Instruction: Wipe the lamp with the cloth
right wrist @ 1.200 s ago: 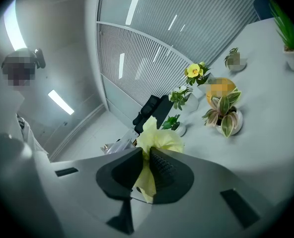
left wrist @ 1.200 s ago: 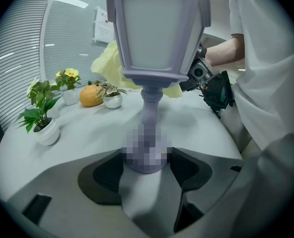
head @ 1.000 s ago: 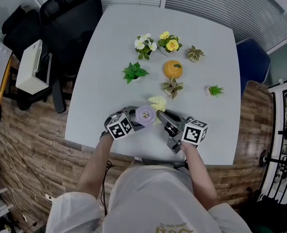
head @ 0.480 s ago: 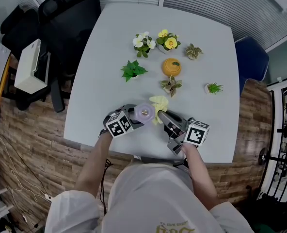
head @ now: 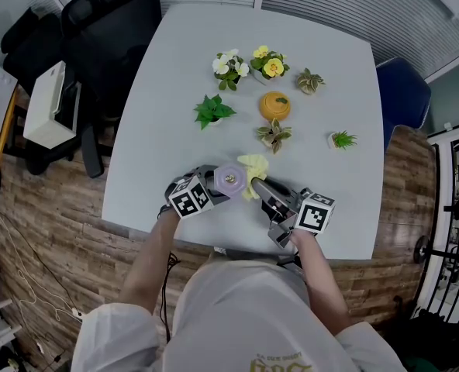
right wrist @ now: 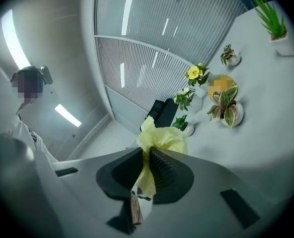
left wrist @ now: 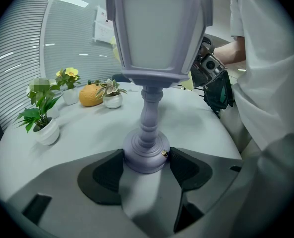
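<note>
A pale lilac lantern-shaped lamp [left wrist: 152, 58] stands upright near the table's front edge, seen from above as a round top [head: 229, 180]. My left gripper [left wrist: 146, 163] is shut on the lamp's round base, one jaw on each side. A yellow cloth [right wrist: 159, 139] is pinched in my right gripper [right wrist: 148, 168], bunched above the jaws. In the head view the cloth [head: 253, 167] lies against the lamp's right side, with the right gripper [head: 262, 186] just right of the lamp and the left gripper [head: 212, 193] at its left.
Small potted plants stand farther back: a green one [head: 213, 111], white flowers [head: 228, 67], yellow flowers [head: 268, 66], a striped-leaf plant [head: 274, 136] and a spiky one [head: 342, 140]. An orange round object [head: 276, 107] sits among them. A black chair [head: 105, 29] stands beyond the table's left corner.
The cloth and right gripper shifted slightly along the lamp's right side. The left gripper and lamp stayed where they were.
</note>
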Motion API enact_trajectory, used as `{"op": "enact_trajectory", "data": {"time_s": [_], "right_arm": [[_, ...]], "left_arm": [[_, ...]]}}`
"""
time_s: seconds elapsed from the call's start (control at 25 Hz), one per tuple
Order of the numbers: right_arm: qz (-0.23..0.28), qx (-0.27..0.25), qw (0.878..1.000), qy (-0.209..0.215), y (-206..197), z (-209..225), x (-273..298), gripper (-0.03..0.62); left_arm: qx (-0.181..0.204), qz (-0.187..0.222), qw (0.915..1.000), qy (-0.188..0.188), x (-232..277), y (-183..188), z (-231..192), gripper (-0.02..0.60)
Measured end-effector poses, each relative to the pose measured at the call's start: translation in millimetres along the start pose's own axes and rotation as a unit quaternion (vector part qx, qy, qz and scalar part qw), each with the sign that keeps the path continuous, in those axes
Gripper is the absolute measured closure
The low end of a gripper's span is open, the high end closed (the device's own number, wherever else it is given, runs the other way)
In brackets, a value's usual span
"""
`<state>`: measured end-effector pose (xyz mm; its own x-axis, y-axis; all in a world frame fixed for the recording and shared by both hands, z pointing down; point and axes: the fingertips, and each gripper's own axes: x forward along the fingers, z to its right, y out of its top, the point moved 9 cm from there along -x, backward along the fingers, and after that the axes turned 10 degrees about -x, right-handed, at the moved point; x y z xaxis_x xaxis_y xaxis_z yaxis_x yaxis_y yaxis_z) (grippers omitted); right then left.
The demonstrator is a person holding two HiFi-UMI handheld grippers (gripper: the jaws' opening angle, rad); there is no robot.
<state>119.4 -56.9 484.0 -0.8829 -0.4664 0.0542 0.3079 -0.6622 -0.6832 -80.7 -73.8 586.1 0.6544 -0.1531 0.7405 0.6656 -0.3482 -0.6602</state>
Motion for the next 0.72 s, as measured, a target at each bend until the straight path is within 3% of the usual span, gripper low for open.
{"op": "enact_trajectory", "data": {"time_s": [0.72], "right_arm": [[-0.020, 0.008, 1.000, -0.012, -8, 11, 5, 0.540]], "left_arm": [[-0.004, -0.005, 1.0000, -0.003, 2, 0, -2, 0.284]]}}
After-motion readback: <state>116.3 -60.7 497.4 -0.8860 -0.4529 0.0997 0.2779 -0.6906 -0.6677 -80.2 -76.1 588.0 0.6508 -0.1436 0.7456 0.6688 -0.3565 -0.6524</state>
